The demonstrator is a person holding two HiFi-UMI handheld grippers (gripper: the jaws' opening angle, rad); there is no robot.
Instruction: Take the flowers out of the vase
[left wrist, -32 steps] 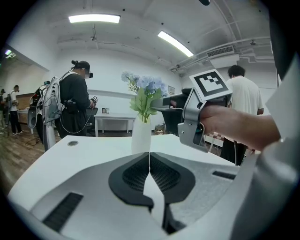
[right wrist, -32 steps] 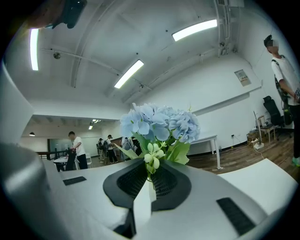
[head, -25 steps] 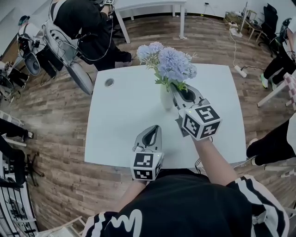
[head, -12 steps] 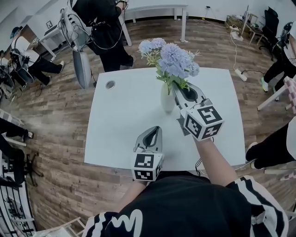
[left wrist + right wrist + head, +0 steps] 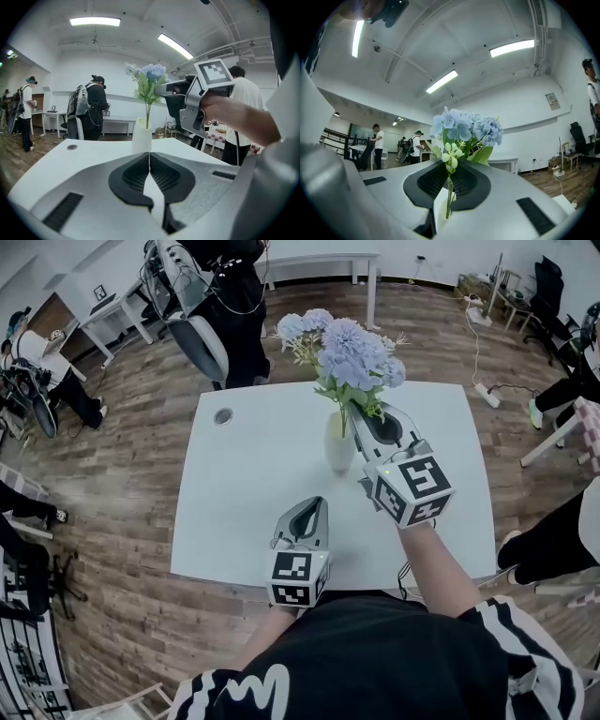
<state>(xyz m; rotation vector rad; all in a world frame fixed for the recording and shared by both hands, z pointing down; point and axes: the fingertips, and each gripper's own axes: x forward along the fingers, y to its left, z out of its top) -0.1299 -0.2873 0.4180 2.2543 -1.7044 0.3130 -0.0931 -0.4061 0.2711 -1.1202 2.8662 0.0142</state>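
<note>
a white vase (image 5: pixel 338 444) is seen upright near the middle of a white table (image 5: pixel 244 474), with a bunch of pale blue flowers (image 5: pixel 349 354) rising out of it. the green stems (image 5: pixel 448 198) are gripped just above the vase's mouth by the right gripper (image 5: pixel 353 416), whose jaws are pressed together on them. in the right gripper view the stems are seen pinched between the dark pads (image 5: pixel 426 180) and running down into the vase below. the blooms are carried above the jaws and the lower ends of the stems are lodged inside the vase, so the flowers are not yet lifted clear. the left gripper (image 5: pixel 316 504) is held over the near part of the table, apart from the vase and pointed toward it. its jaws are seen closed tip to tip in the left gripper view, and nothing is caught between them. people (image 5: pixel 225 306) with equipment are seen on the wooden floor (image 5: pixel 122 474) beyond the table.
</note>
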